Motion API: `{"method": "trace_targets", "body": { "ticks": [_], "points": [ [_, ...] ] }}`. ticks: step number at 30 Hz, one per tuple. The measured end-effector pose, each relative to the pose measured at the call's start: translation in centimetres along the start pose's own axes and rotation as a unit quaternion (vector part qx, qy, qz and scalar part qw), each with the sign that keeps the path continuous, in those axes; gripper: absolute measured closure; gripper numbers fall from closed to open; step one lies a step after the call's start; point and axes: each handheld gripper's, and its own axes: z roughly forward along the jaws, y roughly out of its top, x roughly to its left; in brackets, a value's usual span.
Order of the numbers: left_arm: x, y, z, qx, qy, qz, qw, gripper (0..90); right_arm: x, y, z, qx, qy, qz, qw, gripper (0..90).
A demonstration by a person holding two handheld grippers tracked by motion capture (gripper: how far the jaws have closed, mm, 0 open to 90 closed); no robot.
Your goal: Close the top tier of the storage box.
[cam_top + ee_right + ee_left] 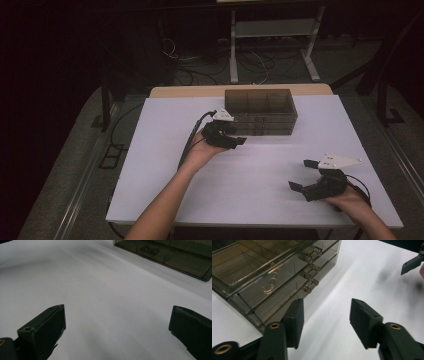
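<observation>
drawer box (274,277): smoked clear plastic, three stacked drawers, each with a small knob pair (310,257). Sits just ahead and to the left of the left gripper, close but not touching. All three look pushed in flush.
contents: something curved and shiny shows through the front of the middle drawer (268,287), can't tell what. Top tray has dividers; too dark to say if anything is in it. From the right gripper view, a small item shows behind one drawer front (150,250), unclear.
left gripper (327,315): jaws about half apart, nothing between them, only bare table (362,277) in the gap. Knobs lie ahead of the jaws. Hand holds it low, level with the drawer fronts, my guess so the pads can line up on a knob.
next step (judgement): close on a knob and pull; knobs are small and slick, a slip is likely unless centred.
right gripper (305,175): jaws wide, empty, parked well off to the right of the box near the table's near edge. Probably kept out of the way, or ready to brace the box if it slides.
</observation>
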Motion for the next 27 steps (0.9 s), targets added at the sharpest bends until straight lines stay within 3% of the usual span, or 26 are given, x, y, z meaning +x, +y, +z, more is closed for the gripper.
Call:
{"method": "trace_targets", "body": {
  "ticks": [13, 27],
  "points": [
    [-0.4, -2.5, -1.7, -0.017, 0.012, -0.003, 0.9998, 18.3, 0.0, 0.0, 0.0, 0.0, 0.0, 0.0, 1.0, 0.3],
    [-0.9, -4.9, -3.7, -0.036, 0.021, -0.01, 0.9991, 0.0, 0.1, 0.1, 0.0, 0.0, 0.0, -0.001, 1.0, 0.3]
  ]
}}
